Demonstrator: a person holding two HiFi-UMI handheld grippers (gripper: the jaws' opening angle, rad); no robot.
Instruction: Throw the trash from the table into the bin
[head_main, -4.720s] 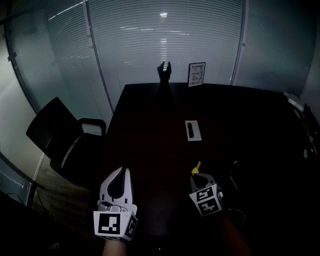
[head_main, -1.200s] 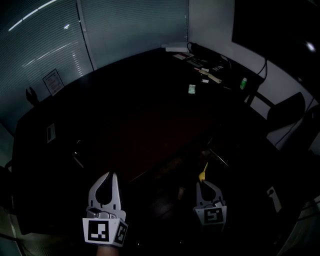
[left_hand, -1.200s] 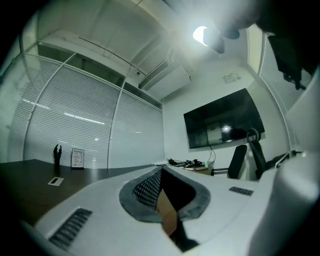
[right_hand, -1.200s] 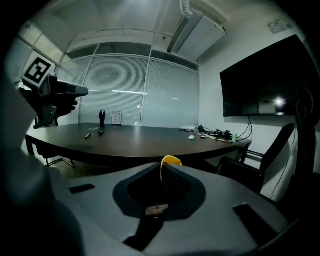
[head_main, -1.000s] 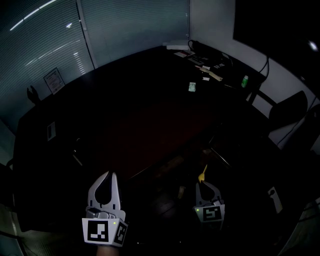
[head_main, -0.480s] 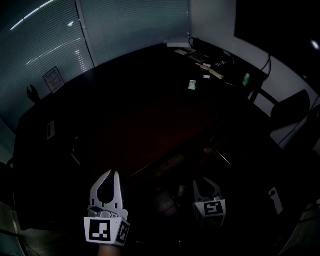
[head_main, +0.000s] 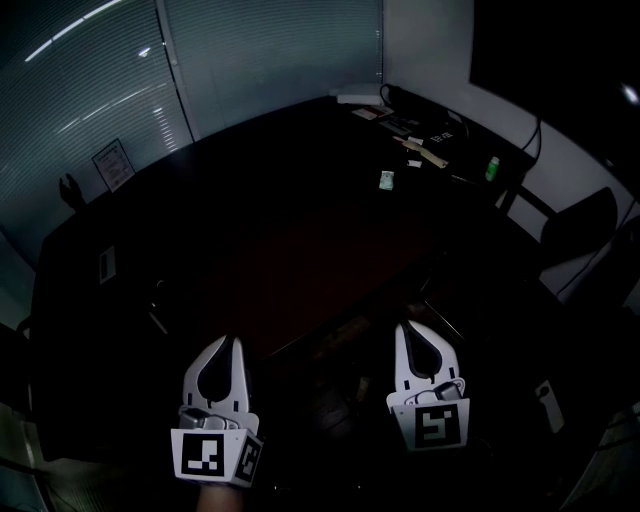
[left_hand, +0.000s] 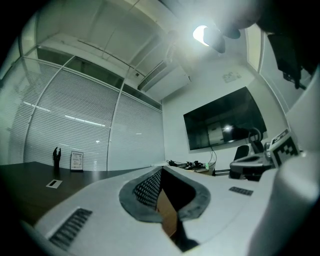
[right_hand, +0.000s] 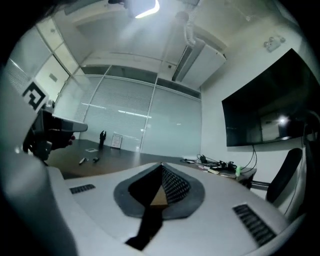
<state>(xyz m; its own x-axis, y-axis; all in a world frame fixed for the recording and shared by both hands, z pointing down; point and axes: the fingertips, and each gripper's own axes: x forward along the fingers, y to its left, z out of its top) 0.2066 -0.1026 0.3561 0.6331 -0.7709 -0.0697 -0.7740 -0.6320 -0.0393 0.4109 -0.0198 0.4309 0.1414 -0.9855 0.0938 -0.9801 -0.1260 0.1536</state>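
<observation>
My left gripper (head_main: 228, 341) is held at the lower left of the head view, shut, with nothing between its jaws; its own view shows the tips (left_hand: 161, 170) meeting. My right gripper (head_main: 401, 326) is at the lower right, off the near edge of the dark table (head_main: 300, 230). Its jaws have just been closing and now stand shut and empty (right_hand: 161, 165). No yellow scrap is in any view. The floor below the grippers is too dark to make out a bin. A small green and white item (head_main: 386, 180) lies on the table's far part.
Clutter and cables (head_main: 420, 130) fill the far corner, with a green bottle (head_main: 491, 168) beside them. A white card (head_main: 107, 265) and a sign stand (head_main: 113, 163) are at the left. A black chair (head_main: 580, 220) stands at the right.
A yellow scrap that stuck out of the right gripper's jaws is gone; the jaws opened, then shut empty. The right gripper has risen and looks larger. The left gripper has not moved.
</observation>
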